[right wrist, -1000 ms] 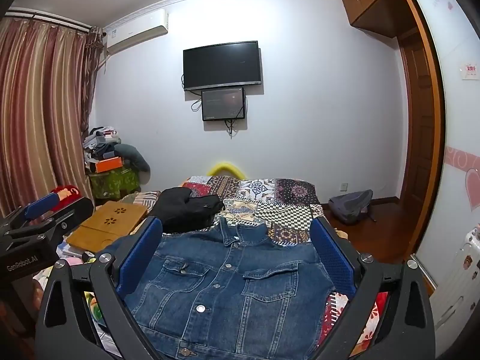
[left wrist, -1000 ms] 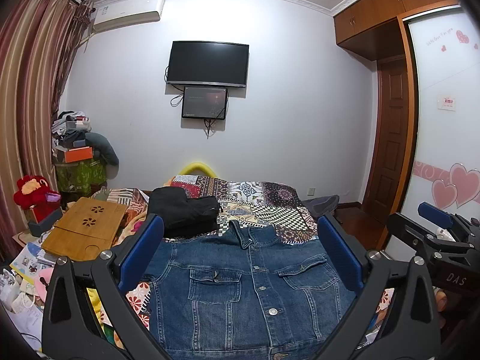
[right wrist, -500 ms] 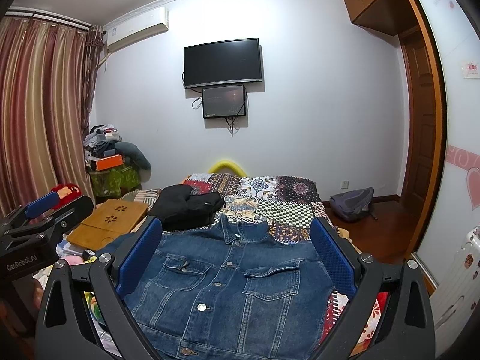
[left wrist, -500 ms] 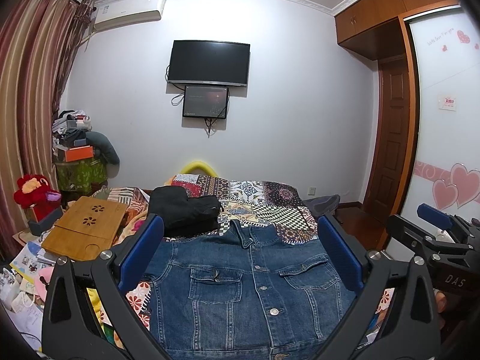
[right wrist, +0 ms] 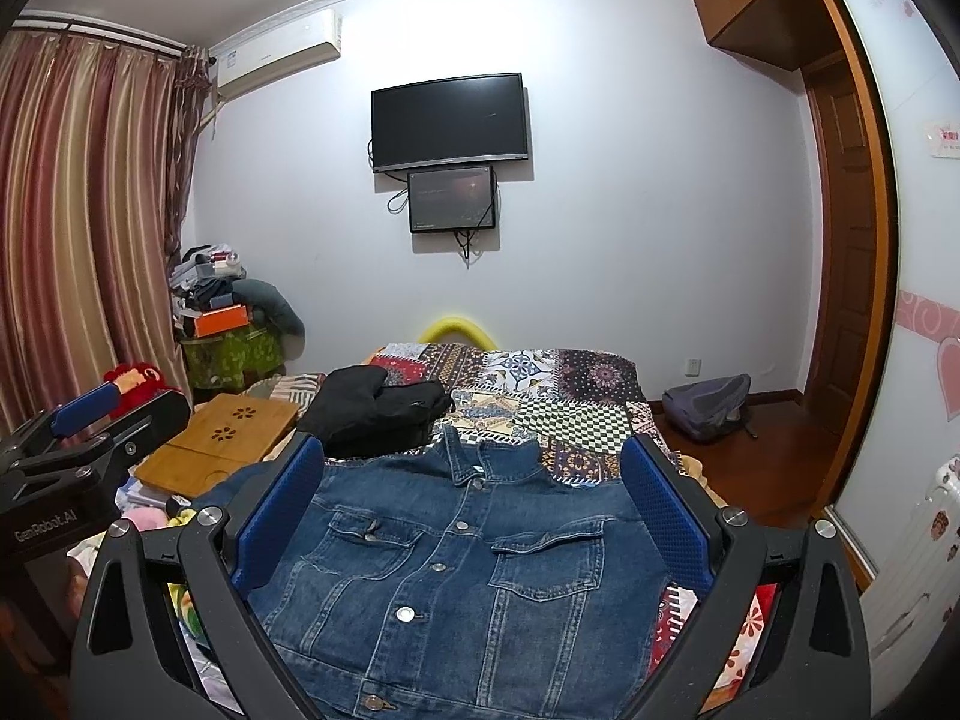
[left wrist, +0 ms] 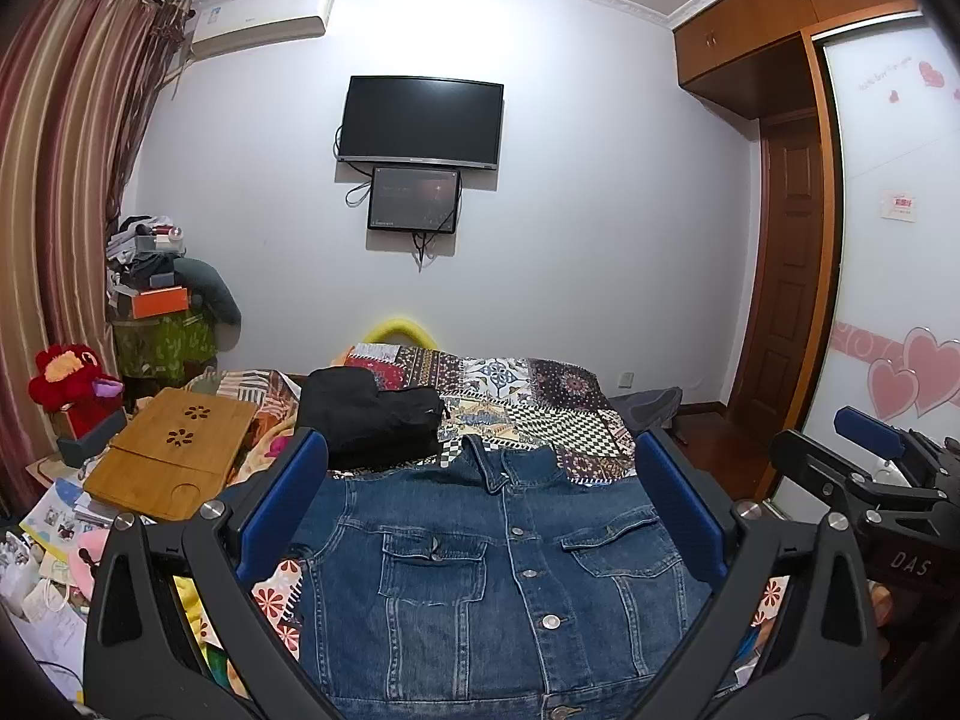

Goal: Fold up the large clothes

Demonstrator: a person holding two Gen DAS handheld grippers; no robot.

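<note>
A blue denim jacket (left wrist: 498, 564) lies flat, buttoned, on the patchwork quilt (left wrist: 528, 396). Both the left gripper (left wrist: 480, 474) and right gripper (right wrist: 474, 468) hover above it, fingers spread wide, empty. A black bag (left wrist: 372, 420) sits just beyond the collar.

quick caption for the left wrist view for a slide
Open left gripper poised above a buttoned denim jacket spread front-up on a patchwork bed, right gripper at the frame's right edge.
</note>
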